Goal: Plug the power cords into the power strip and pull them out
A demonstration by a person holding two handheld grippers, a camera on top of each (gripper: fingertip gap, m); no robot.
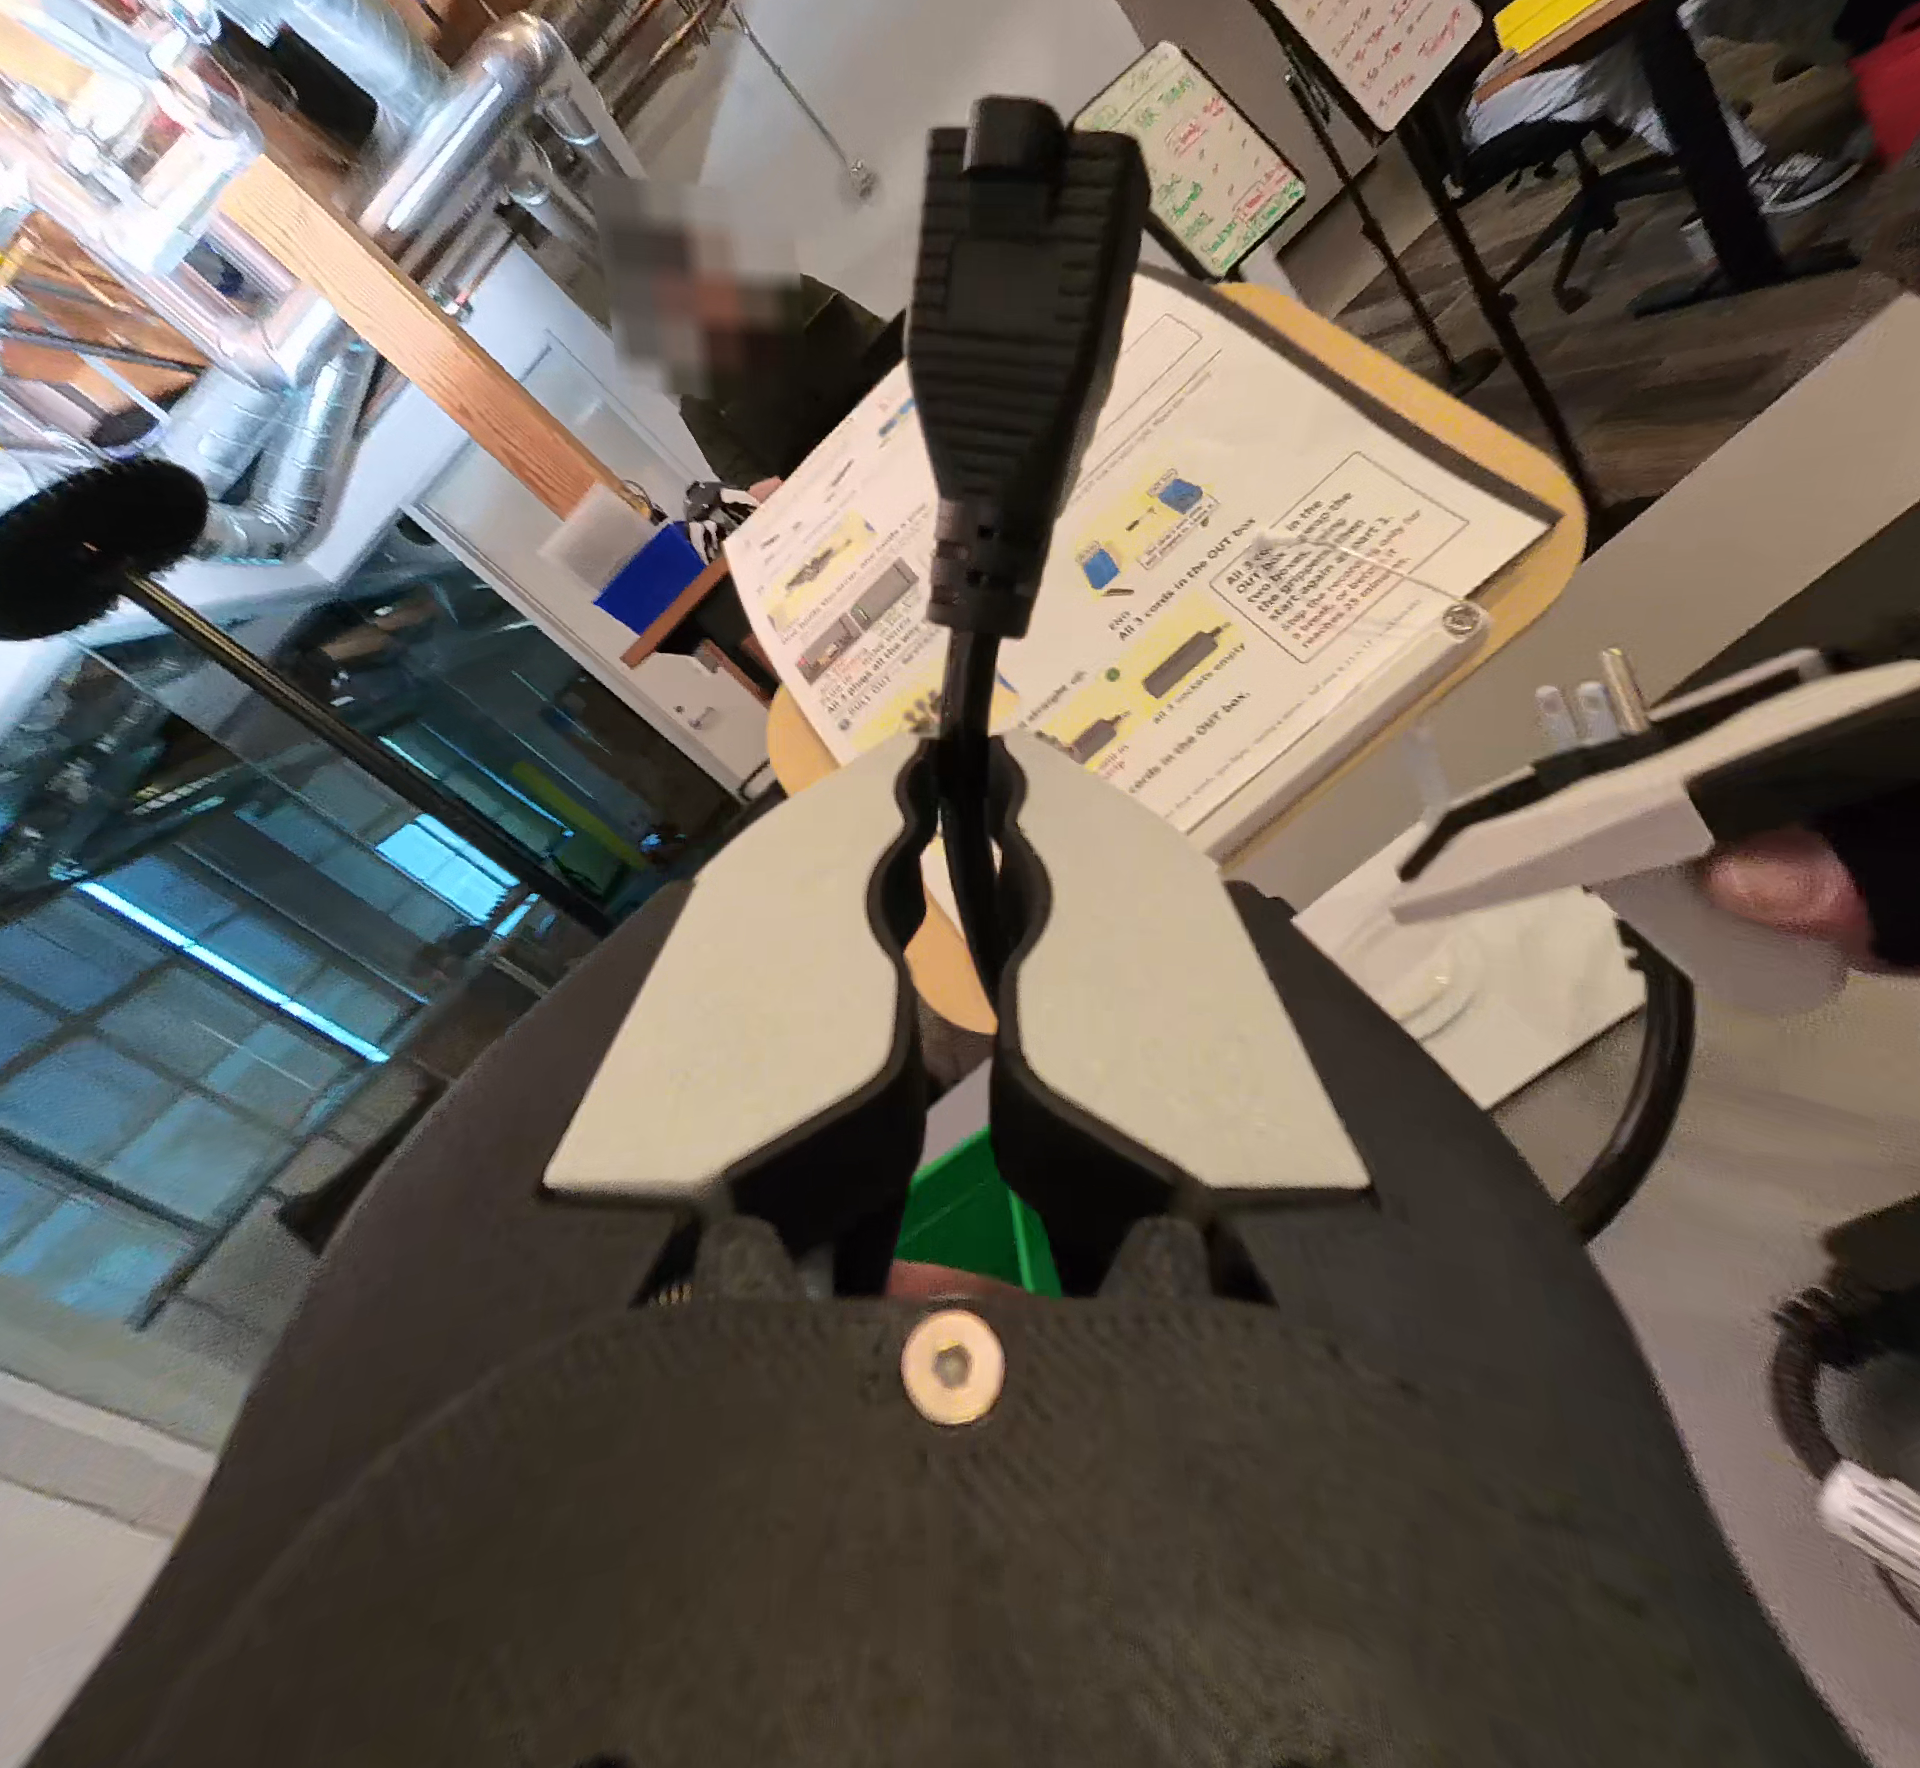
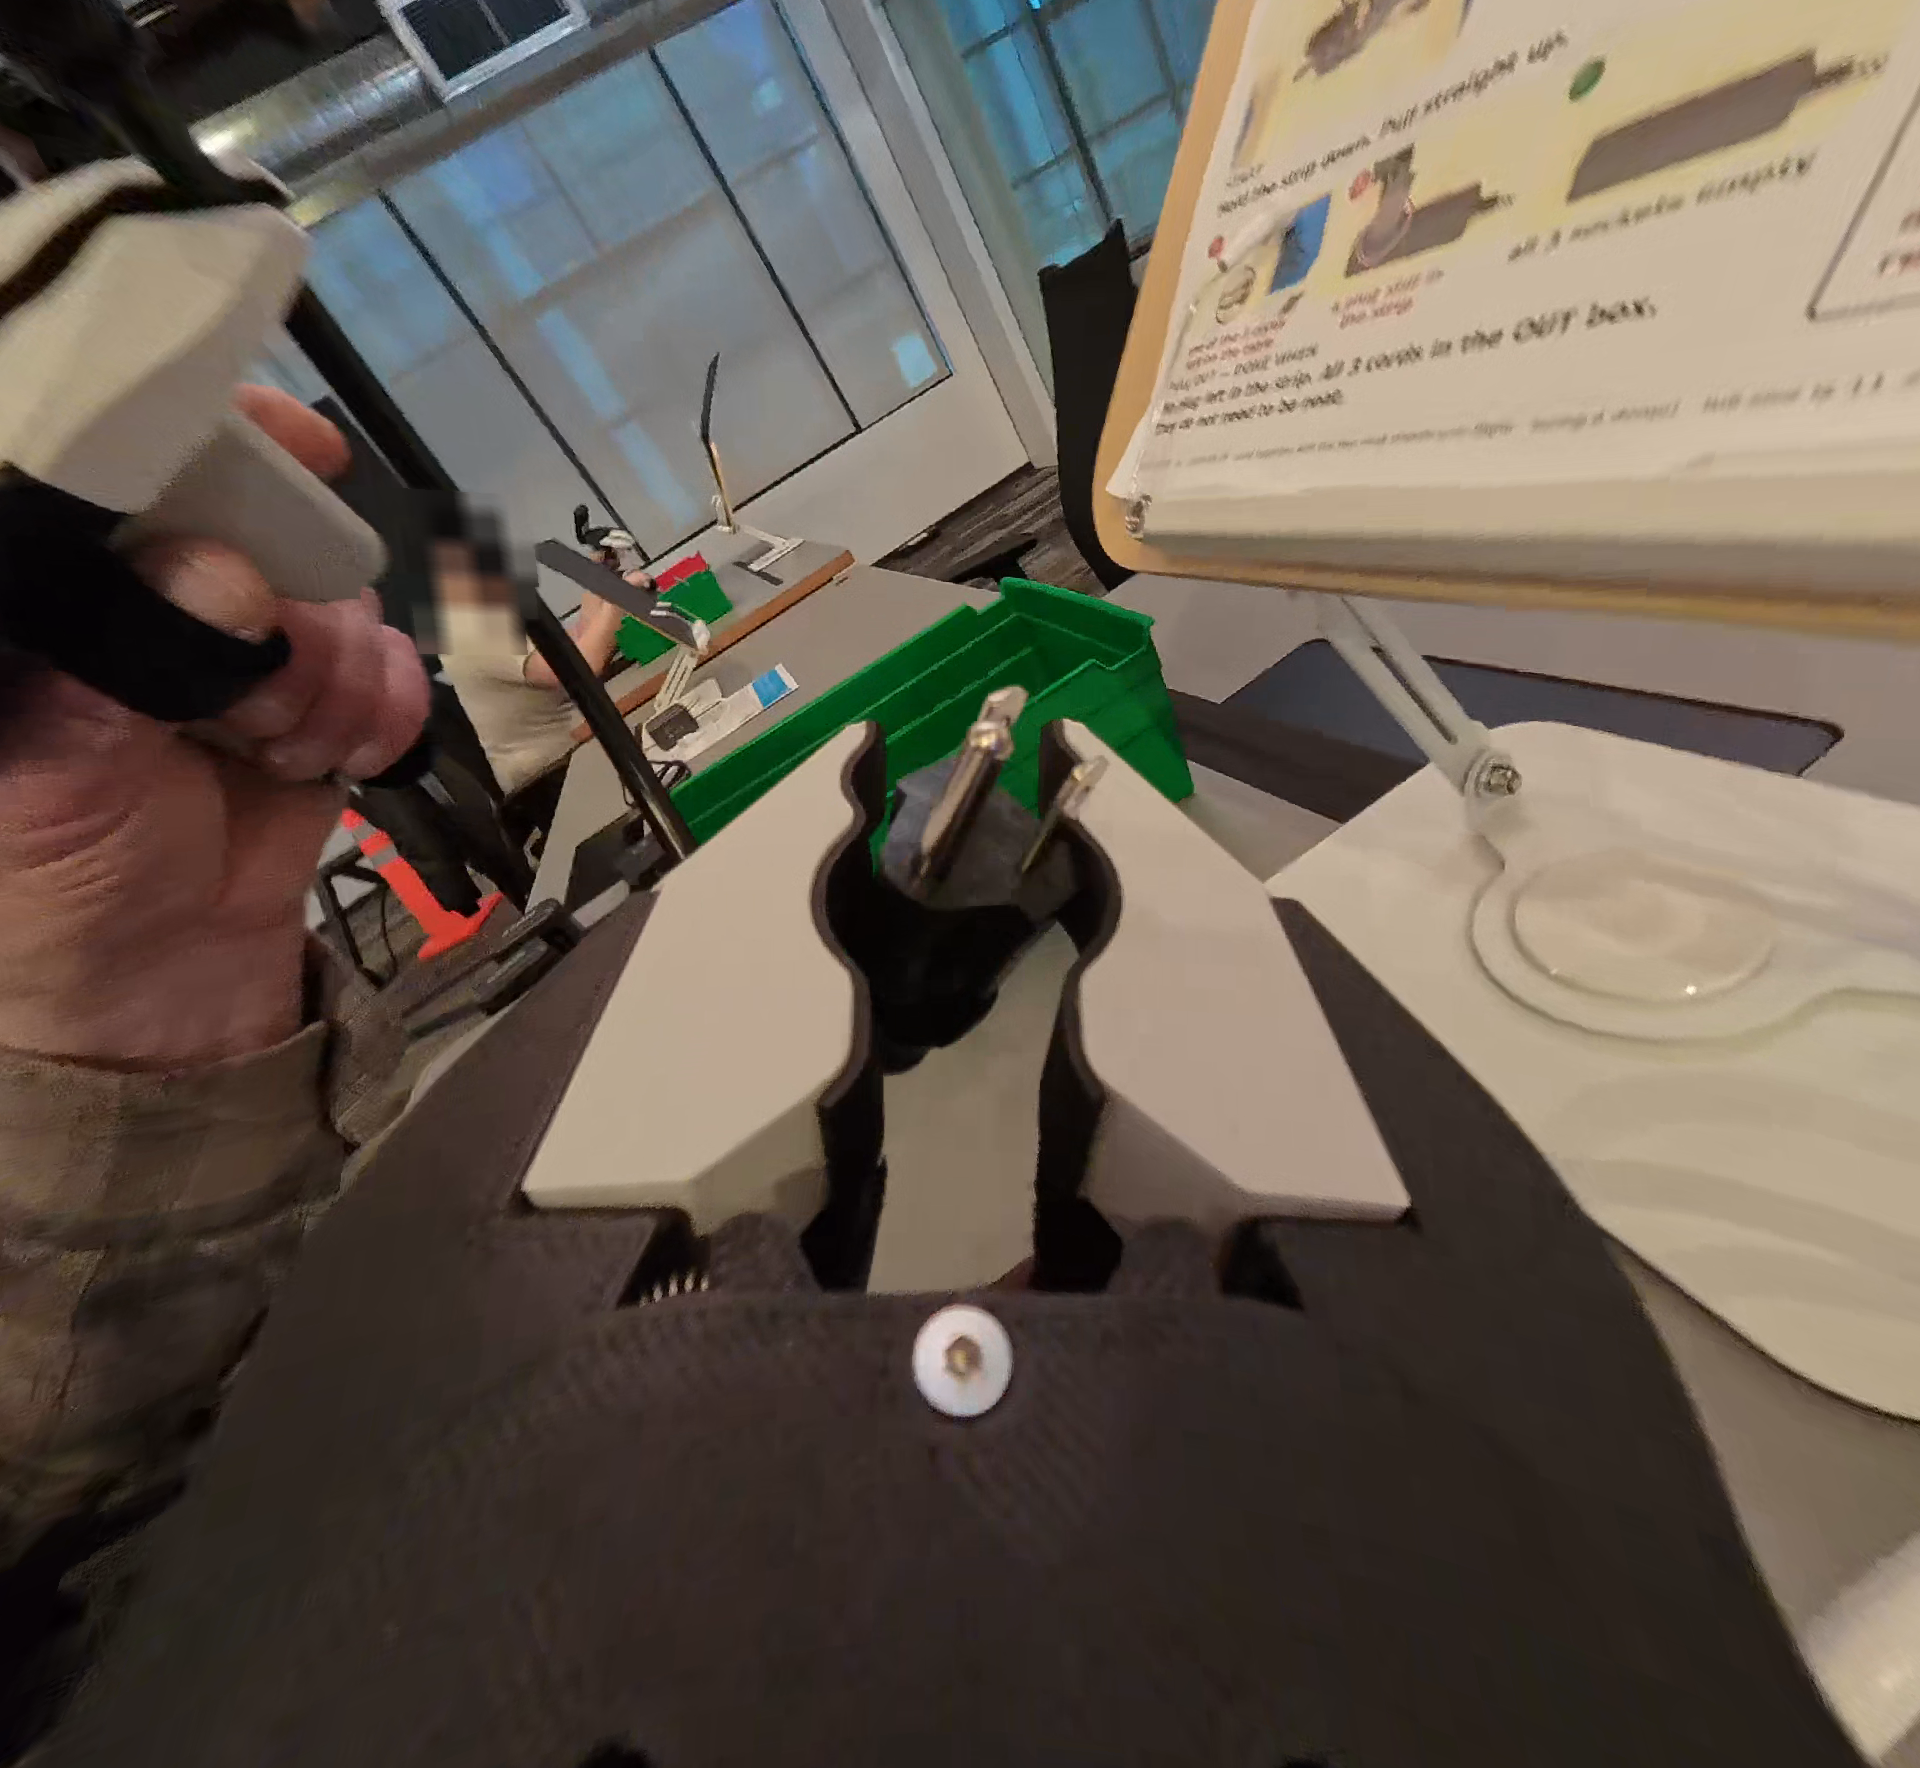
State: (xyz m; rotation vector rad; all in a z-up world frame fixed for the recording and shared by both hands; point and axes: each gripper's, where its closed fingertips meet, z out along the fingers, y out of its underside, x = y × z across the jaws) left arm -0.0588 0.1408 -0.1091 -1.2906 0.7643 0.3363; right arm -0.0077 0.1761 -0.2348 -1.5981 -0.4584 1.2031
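Two cord ends were held aloft.
The left hand-held gripper (image 1: 961,783) was clamped on a thin black power cord (image 1: 961,679) below its connector; the right hand-held gripper (image 2: 961,783) was closed around a black three-prong plug (image 2: 971,845).

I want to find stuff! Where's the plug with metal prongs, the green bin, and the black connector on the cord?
plug (image 2: 961,845): right wrist view, on its black body.
green bin (image 2: 935,690): right wrist view, its side wall.
black connector (image 1: 1013,347): left wrist view, its ribbed middle.

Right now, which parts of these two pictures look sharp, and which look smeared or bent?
Left wrist view: black ribbed cord connector fairly sharp, ceiling and windows smeared, straight lines bowed. Right wrist view: black three-pronged plug sharp, white instruction sheet and hand blurred.
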